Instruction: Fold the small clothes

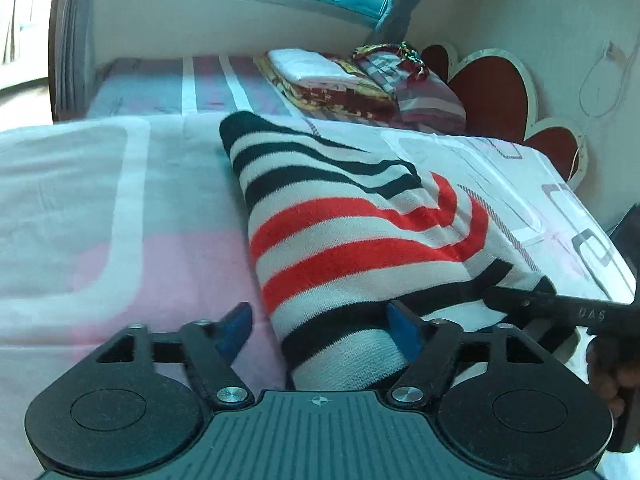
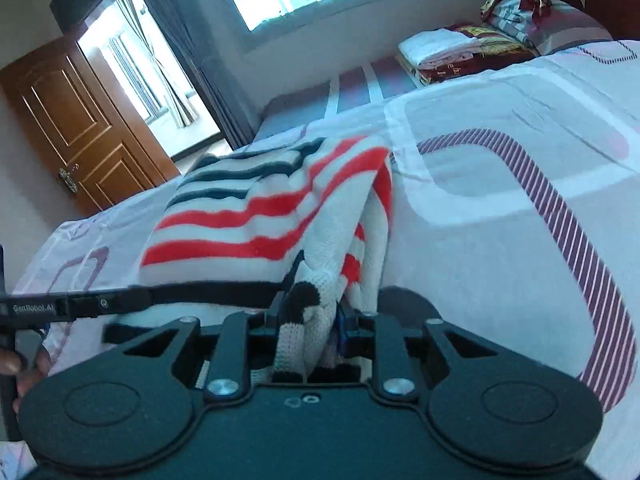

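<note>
On the bed (image 1: 100, 208), the right gripper (image 2: 308, 320) clenched the striped sweater (image 1: 352, 240); the left gripper (image 1: 320, 328) stood released. Best pull the fold flat before releasing.

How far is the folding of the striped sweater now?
Done: the striped sweater lies doubled into a long narrow shape on the bed sheet. In hand: the right gripper pinches a bunched end of it; the left gripper stands open around the near end, not pressing. Left: lay that end flat and fold it shorter.
</note>
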The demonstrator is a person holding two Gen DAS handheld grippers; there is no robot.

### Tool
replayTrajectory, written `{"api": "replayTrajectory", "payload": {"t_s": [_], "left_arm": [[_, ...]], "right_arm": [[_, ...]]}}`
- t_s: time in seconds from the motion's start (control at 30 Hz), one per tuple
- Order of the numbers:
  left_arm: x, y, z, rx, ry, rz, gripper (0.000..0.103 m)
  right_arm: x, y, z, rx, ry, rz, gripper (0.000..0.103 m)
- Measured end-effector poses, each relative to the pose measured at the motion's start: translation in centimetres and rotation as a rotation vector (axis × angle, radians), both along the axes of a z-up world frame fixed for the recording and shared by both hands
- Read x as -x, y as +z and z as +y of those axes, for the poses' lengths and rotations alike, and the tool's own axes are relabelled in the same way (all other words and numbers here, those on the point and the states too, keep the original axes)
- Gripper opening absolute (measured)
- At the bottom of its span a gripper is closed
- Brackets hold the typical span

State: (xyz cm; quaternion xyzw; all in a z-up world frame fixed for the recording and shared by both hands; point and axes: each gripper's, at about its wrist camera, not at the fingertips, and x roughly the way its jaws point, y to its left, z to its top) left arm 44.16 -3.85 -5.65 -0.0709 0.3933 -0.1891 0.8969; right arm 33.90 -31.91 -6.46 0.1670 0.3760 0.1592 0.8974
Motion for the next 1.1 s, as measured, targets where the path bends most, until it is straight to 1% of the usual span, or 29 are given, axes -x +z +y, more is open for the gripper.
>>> {"api": "replayTrajectory", "payload": {"t_s": [0.03, 0.1, 0.13, 0.17, 0.27, 0.3, 0.33, 0.37, 0.4, 0.43, 0.47, 0.5, 0.57, 0.6, 0.67, 0.73, 0.77, 0.8, 0.87, 0.9, 0.97, 1.0, 1.07, 1.1], "left_arm": [[0.4, 0.4, 0.3, 0.011, 0.0, -0.011, 0.074], [2.0, 1.4, 1.3, 0.012, 0.004, -0.068, 0.074], [3.5, 1.9, 2.0, 0.032, -0.004, -0.105, 0.074], [4.6, 2.0, 2.6, 0.048, 0.001, -0.12, 0.074], [8.5, 1.5, 4.0, 0.081, 0.013, -0.146, 0.074], [9.9, 1.1, 4.2, 0.086, 0.011, -0.144, 0.074], [11.0, 0.7, 4.1, 0.101, -0.012, -0.145, 0.074], [12.0, 0.4, 3.8, 0.087, -0.033, -0.15, 0.074], [12.8, -0.1, 3.2, 0.043, -0.047, -0.154, 0.073], [13.2, -0.6, 2.5, 0.003, -0.059, -0.15, 0.074], [13.2, -1.1, 1.9, -0.022, -0.051, -0.137, 0.073], [12.9, -1.3, 1.5, -0.031, -0.03, -0.135, 0.073], [12.3, -1.3, 1.2, -0.018, 0.03, -0.161, 0.073], [12.1, -1.1, 1.1, -0.016, 0.044, -0.182, 0.073], [11.9, -1.0, 0.4, -0.074, 0.053, -0.214, 0.073], [12.0, -1.4, -0.3, -0.136, 0.032, -0.226, 0.073], [12.1, -1.7, -0.6, -0.165, 0.034, -0.233, 0.073], [12.2, -1.9, -0.6, -0.173, 0.046, -0.229, 0.073], [12.1, -2.1, -0.4, -0.15, 0.076, -0.207, 0.074], [12.1, -2.2, -0.3, -0.146, 0.081, -0.2, 0.074], [12.1, -2.0, -0.9, -0.165, 0.071, -0.212, 0.073], [12.0, -1.9, -1.1, -0.174, 0.067, -0.221, 0.073], [11.5, -1.5, -0.6, -0.152, 0.092, -0.217, 0.073], [11.4, -1.4, -0.2, -0.153, 0.122, -0.216, 0.072]], "right_arm": [[0.0, 0.1, -0.1, -0.012, -0.009, 0.008, 0.023], [0.0, 0.3, 0.0, -0.007, -0.011, 0.015, 0.024], [0.0, 0.4, 0.1, -0.007, -0.009, 0.025, 0.025], [0.0, 0.6, 0.0, -0.015, -0.011, 0.04, 0.025], [0.3, 1.1, -0.5, -0.066, -0.033, 0.061, 0.033], [0.6, 1.1, -0.6, -0.087, -0.038, 0.07, 0.039], [1.0, 1.2, -0.6, -0.104, -0.045, 0.081, 0.042], [1.6, 1.3, -0.6, -0.114, -0.052, 0.078, 0.043], [2.2, 1.4, -0.5, -0.123, -0.057, 0.07, 0.046], [2.5, 1.4, -0.6, -0.132, -0.069, 0.068, 0.046], [3.0, 1.3, -0.7, -0.141, -0.083, 0.067, 0.046], [3.3, 1.2, -0.7, -0.155, -0.093, 0.065, 0.046], [4.1, 1.1, -0.9, -0.173, -0.13, 0.058, 0.046], [4.5, 1.1, -1.1, -0.192, -0.153, 0.054, 0.046], [6.0, 1.0, -1.9, -0.251, -0.239, 0.048, 0.047], [7.3, 0.2, -2.5, -0.354, -0.286, 0.068, 0.049], [7.7, -0.2, -2.5, -0.389, -0.296, 0.079, 0.049], [8.2, -0.4, -2.4, -0.411, -0.304, 0.083, 0.049], [8.9, -0.9, -2.3, -0.468, -0.327, 0.097, 0.049], [9.0, -1.3, -2.2, -0.5, -0.335, 0.118, 0.048], [9.0, -2.0, -1.7, -0.547, -0.32, 0.136, 0.048], [8.7, -2.2, -1.3, -0.542, -0.319, 0.148, 0.048], [8.0, -2.4, -0.8, -0.518, -0.322, 0.138, 0.046], [7.6, -2.5, -0.6, -0.494, -0.335, 0.132, 0.039]]}}
